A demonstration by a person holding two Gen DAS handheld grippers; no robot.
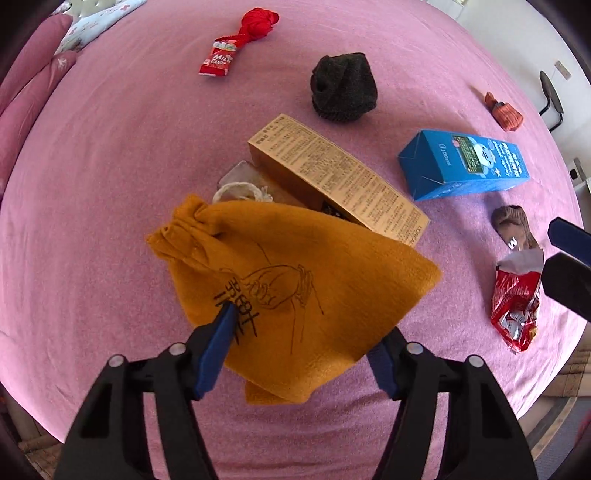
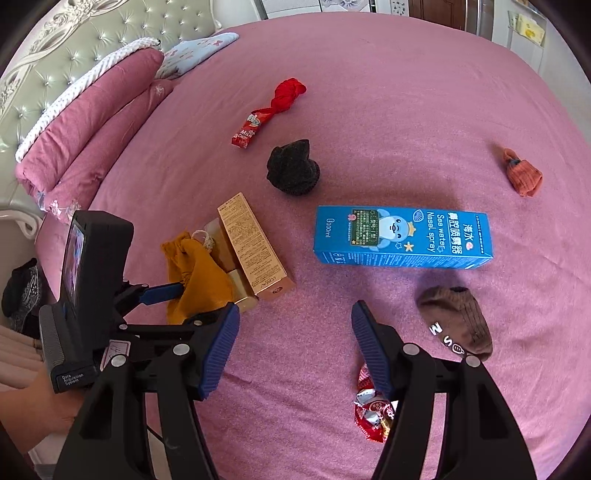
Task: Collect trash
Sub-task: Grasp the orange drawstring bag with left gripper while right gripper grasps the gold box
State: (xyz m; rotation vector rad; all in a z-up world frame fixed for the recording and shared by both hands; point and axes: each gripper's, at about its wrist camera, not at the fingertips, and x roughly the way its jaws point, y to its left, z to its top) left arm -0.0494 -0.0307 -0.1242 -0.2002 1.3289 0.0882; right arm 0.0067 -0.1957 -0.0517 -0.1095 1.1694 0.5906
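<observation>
An orange drawstring pouch (image 1: 295, 269) lies on the pink bed, its rear part between the open jaws of my left gripper (image 1: 306, 339); the same pouch shows in the right wrist view (image 2: 199, 273). A gold carton (image 1: 332, 173) (image 2: 255, 243) lies partly under it. A blue nasal spray box (image 1: 465, 162) (image 2: 402, 236) lies to the right. A crumpled red wrapper (image 1: 515, 302) (image 2: 373, 413) lies under my open right gripper (image 2: 295, 350), by its right finger. A red candy wrapper (image 1: 218, 59) (image 2: 247, 131) lies far back.
Socks lie about: black (image 1: 343, 88) (image 2: 293, 168), brown (image 1: 513, 225) (image 2: 458, 317), orange (image 1: 504, 112) (image 2: 521, 173), red (image 1: 258, 24) (image 2: 288, 94). Pink pillows (image 2: 92, 125) and a headboard (image 2: 62, 48) stand at the left. The bed edge runs along the near side.
</observation>
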